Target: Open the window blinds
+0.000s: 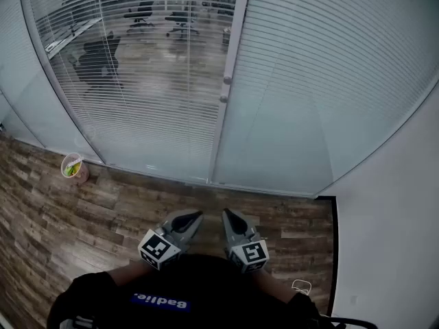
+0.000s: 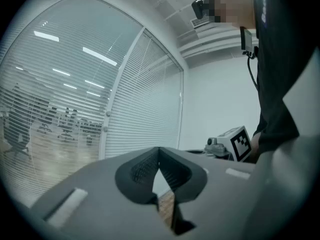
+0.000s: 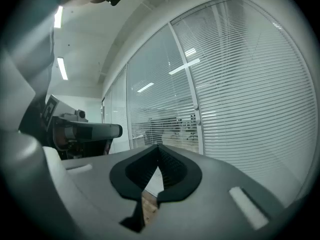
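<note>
Two tall panels of window blinds fill the glass wall ahead, and they differ. The left blind [image 1: 137,81] has its slats turned enough that office chairs and a floor beyond show through. The right blind [image 1: 322,81] is a flat, pale sheet of closed slats with nothing visible behind it. Judging by that, the right panel at least is left to open, and nothing shows that the work on it has begun. Between the panels runs a white frame post [image 1: 232,60] carrying two small knobs [image 1: 223,99], which may be the slat controls, though that can't be confirmed from here. Below, the wooden floor [image 1: 82,218] stretches from the glass to the person, with a small cup [image 1: 73,168] standing near the base of the left panel. Both hands are held low and close to the torso, side by side, aimed roughly level at the window and well apart from it. The left gripper [image 1: 195,216] has its jaws pressed together on nothing; the right gripper [image 1: 227,214] is likewise closed and empty, its tip angled slightly towards its neighbour.
</note>
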